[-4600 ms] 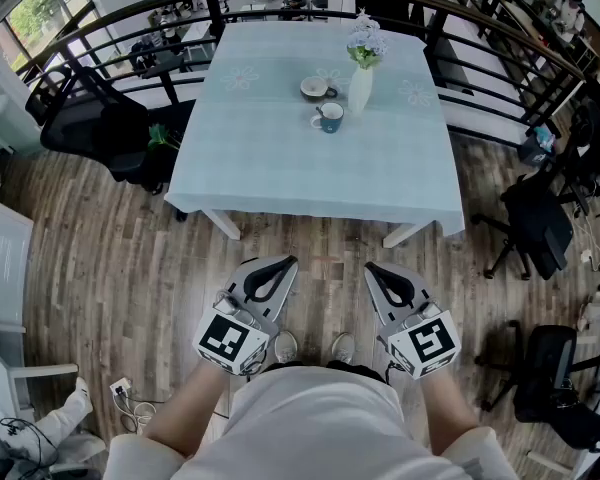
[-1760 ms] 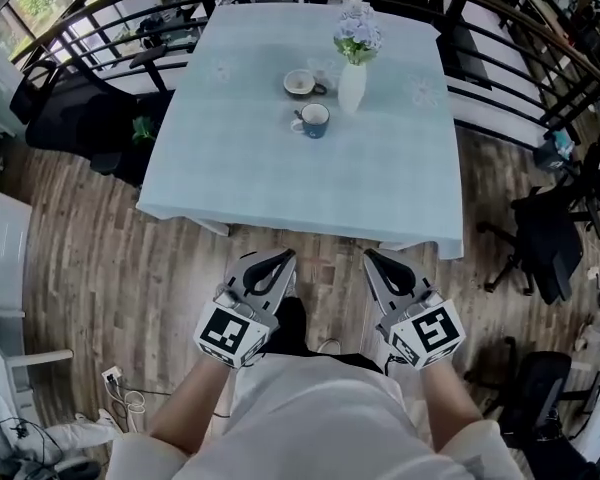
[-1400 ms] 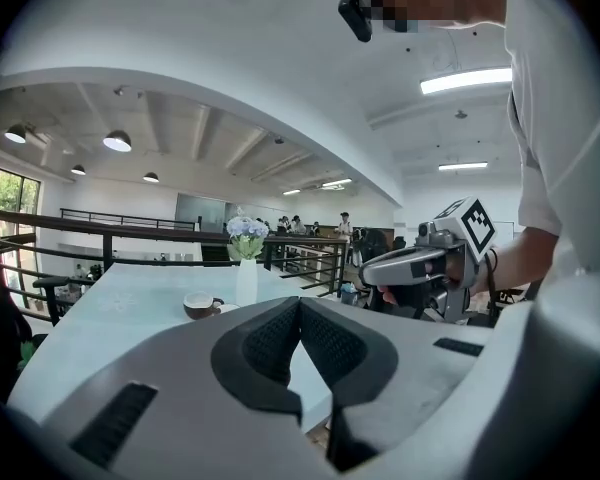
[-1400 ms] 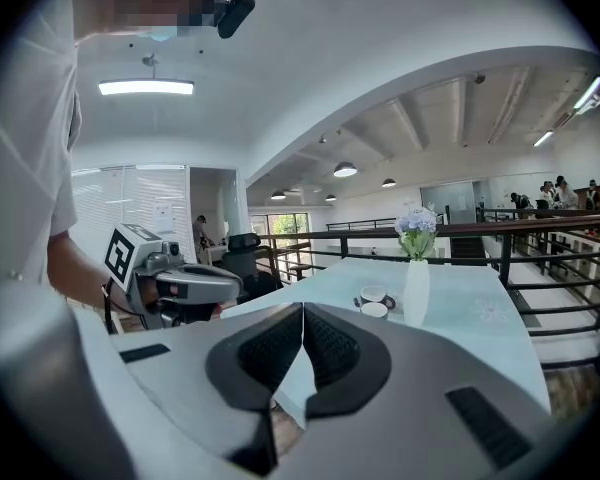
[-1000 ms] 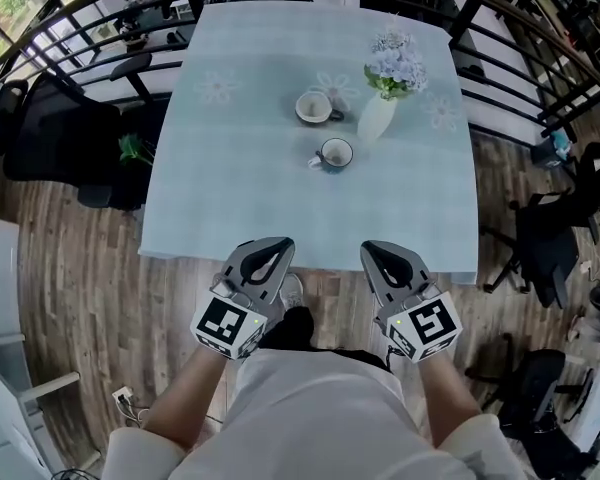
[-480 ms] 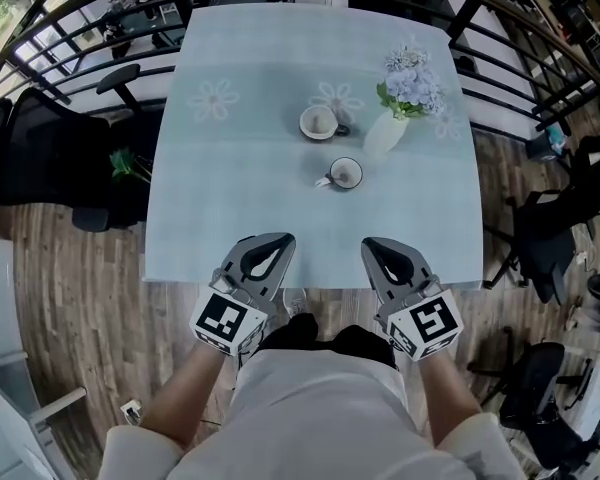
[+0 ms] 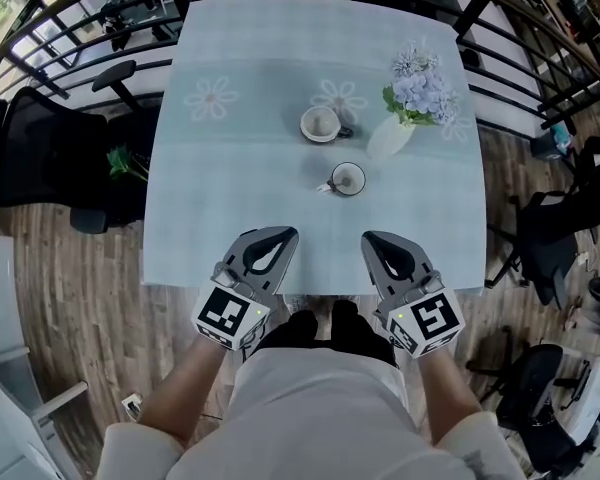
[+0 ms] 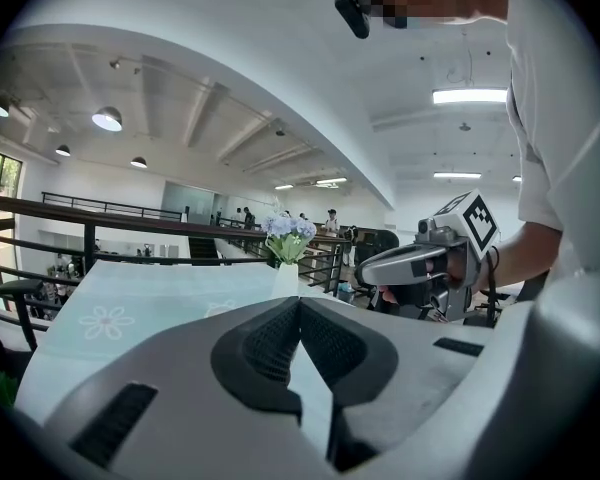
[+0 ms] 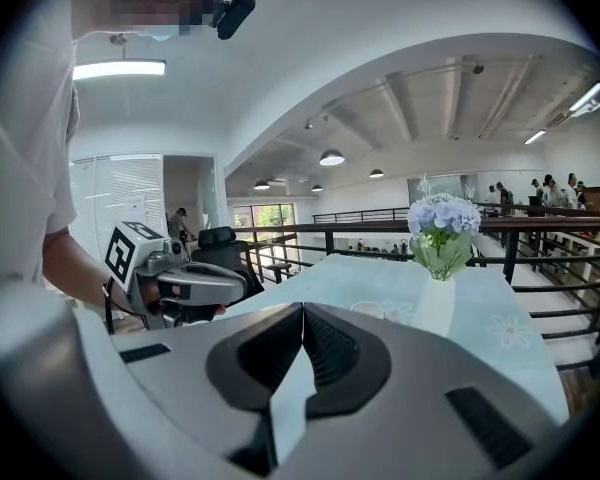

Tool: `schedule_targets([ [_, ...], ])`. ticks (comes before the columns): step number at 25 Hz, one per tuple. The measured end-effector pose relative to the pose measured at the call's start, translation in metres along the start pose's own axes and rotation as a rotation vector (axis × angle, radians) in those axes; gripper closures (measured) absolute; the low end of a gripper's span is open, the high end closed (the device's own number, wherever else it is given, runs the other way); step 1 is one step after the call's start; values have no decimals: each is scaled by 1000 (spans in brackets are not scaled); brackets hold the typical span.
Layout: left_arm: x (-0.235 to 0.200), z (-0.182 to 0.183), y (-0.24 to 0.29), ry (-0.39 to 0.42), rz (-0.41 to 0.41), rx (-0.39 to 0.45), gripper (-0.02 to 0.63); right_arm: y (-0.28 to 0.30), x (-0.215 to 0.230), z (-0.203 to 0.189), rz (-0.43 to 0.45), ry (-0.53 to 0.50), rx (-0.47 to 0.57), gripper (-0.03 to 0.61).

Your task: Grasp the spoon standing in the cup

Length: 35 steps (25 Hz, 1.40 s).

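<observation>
A blue cup with a white inside [image 7: 348,179] stands mid-table on the pale blue cloth [image 7: 230,198]. The spoon in it is too small to make out. A second, white cup [image 7: 321,123] sits behind it. My left gripper [image 7: 282,234] and right gripper [image 7: 373,238] hover side by side over the table's near edge, well short of the cups. Both are shut with nothing between the jaws. In the left gripper view, my left gripper [image 8: 299,304] has its pads pressed together. My right gripper [image 9: 301,309] looks the same in the right gripper view. The cups are hidden in both gripper views.
A white vase with pale blue flowers [image 7: 392,136] leans just right of the cups, and the vase [image 9: 438,293] also shows in the right gripper view. Black office chairs [image 7: 40,158] stand left and right of the table. A dark railing [image 7: 540,43] runs behind it.
The person has stepped up to the table: it has come nearer and both grippers now reach over its front edge. Both grippers stay shut.
</observation>
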<state>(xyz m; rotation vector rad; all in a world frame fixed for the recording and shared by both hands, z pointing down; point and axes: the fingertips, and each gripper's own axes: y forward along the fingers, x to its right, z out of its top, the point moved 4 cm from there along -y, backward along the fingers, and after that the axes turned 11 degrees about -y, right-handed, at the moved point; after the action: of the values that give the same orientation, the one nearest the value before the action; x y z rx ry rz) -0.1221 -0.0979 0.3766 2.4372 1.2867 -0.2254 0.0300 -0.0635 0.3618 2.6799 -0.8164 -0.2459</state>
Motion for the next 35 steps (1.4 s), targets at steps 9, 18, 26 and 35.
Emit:
schedule_targets([
  [9,-20,-14,42,-36,60,-39,594,24,36,-20,67,-5,-28,557],
  [18,-37,-28,88,-67,123,-62,594,43,80,-41,131,40,-52,557],
  [26,-49,-44,121,-95,152,-70,592,55,101,-64,172,43,-90,557],
  [35,-59,-60,136,-124,177,-70,592,60,107,-86,202,47,-127,557],
])
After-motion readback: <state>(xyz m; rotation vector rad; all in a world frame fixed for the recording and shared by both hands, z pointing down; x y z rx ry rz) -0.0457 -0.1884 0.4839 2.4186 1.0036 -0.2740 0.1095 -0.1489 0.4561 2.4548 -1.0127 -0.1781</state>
